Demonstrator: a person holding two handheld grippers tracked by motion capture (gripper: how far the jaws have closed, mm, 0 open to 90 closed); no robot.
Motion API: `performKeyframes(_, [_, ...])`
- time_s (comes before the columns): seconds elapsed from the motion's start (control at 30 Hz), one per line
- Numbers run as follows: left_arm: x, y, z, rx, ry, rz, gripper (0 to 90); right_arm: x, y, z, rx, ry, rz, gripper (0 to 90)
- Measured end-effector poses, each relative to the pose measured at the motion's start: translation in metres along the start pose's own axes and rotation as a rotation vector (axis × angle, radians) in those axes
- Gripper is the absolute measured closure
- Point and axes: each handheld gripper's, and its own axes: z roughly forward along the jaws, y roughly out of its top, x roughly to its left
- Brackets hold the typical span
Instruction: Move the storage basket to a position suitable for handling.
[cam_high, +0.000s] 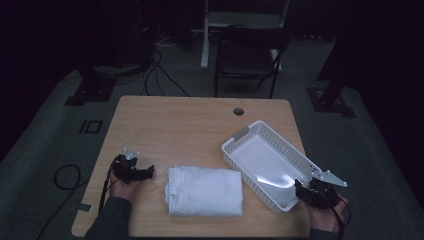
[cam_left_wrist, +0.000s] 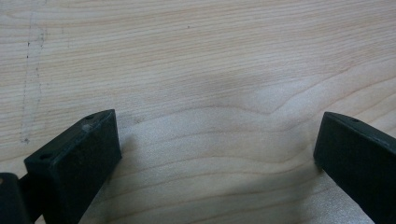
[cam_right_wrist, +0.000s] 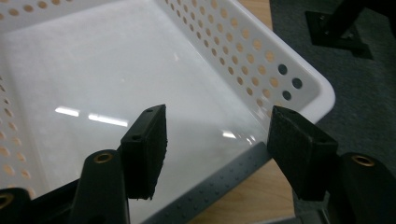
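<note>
**Seat the right gripper on the basket's near end before moving it**

Taking the folded white cloth (cam_high: 204, 191) at the front middle of the table (cam_high: 170, 120) as the landmark and going left to right: the left gripper (cam_high: 145, 173) lies low on the wood just left of the cloth, pointing toward it. In the left gripper view its jaws stand spread wide with only bare table between them, so it holds nothing.

To the right of the cloth, just beside it, sits the white perforated basket (cam_high: 240, 137), empty and angled away toward the table's far right. The right gripper (cam_high: 302, 188) is at the basket's near end, right of the cloth. In the right gripper view (cam_right_wrist: 212, 140) the jaws are partly spread and straddle the grey-edged near rim (cam_right_wrist: 219, 179), one inside and one outside, neither pad yet pressing.

A good grip likely means pushing deeper so both pads cover the rim wall squarely, then closing firmly. A shallow, corner-only pinch could let the light basket twist or slip. The left gripper should probably stay clear of the cloth until the basket is settled.
</note>
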Motion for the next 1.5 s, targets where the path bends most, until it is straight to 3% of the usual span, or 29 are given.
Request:
performKeyframes(0.03, [0.000, 0.000, 0.000, 0.000, 0.000, 0.001, 0.1, 0.001, -0.002, -0.004, -0.003, -0.033, 0.022, 35.0])
performKeyframes(0.1, [0.000, 0.000, 0.000, 0.000, -0.001, 0.001, 0.0, 0.002, -0.003, -0.006, 0.001, -0.045, 0.025, 34.3])
performKeyframes(0.3, [-0.001, 0.000, 0.000, 0.001, -0.002, 0.003, 0.1, 0.006, -0.012, -0.004, 0.057, -0.024, 0.043, 37.9])
performKeyframes(0.53, [-0.001, 0.000, 0.000, 0.001, -0.003, 0.004, 0.1, 0.009, -0.016, 0.003, 0.005, -0.069, 0.095, 43.6])
performKeyframes(0.87, [-0.002, -0.001, -0.001, 0.000, -0.005, 0.006, 0.1, 0.016, -0.011, 0.014, -0.029, -0.146, 0.093, 49.8])
performKeyframes(1.17, [-0.002, -0.001, -0.001, 0.000, -0.005, 0.006, 0.1, 0.013, 0.001, 0.029, -0.052, -0.174, 0.100, 57.4])
performKeyframes(1.3, [-0.002, -0.001, -0.001, 0.001, -0.005, 0.006, 0.1, 0.012, 0.004, 0.033, -0.056, -0.161, 0.108, 57.4])
performKeyframes(1.4, [-0.002, -0.001, -0.001, 0.000, -0.005, 0.006, 0.1, 0.008, 0.002, 0.027, -0.060, -0.122, 0.131, 49.7])
performKeyframes(1.5, [-0.002, -0.001, -0.001, 0.001, -0.005, 0.006, 0.1, 0.008, -0.004, 0.019, -0.056, -0.061, 0.151, 48.7])
